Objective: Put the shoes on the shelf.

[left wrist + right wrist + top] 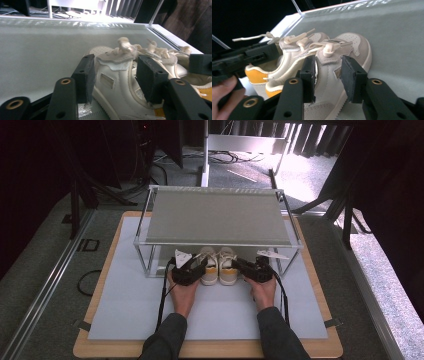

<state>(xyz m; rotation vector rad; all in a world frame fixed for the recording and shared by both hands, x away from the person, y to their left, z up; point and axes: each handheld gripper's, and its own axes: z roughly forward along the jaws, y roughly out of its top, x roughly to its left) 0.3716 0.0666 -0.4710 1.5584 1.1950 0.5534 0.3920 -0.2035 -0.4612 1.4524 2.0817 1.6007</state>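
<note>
Two cream sneakers with yellow heels stand side by side under a shelf rack [215,215], heels toward me. The left shoe [209,266] has my left gripper [197,264] at its outer side. In the left gripper view the left gripper [115,75] is open, its jaws straddling that shoe's [112,87] side wall beside the tongue, with a small gap. My right gripper [241,266] is at the right shoe [228,266]. In the right gripper view the right gripper [329,75] is open, with the right shoe's [354,45] side wall loose between its pads.
The rack has a thin metal frame and a grey top, with posts [143,262] at its front corners. It stands on a white mat [125,310] over a wooden board. White tags [272,253] lie by the rack's front edge. Cables trail from both grippers.
</note>
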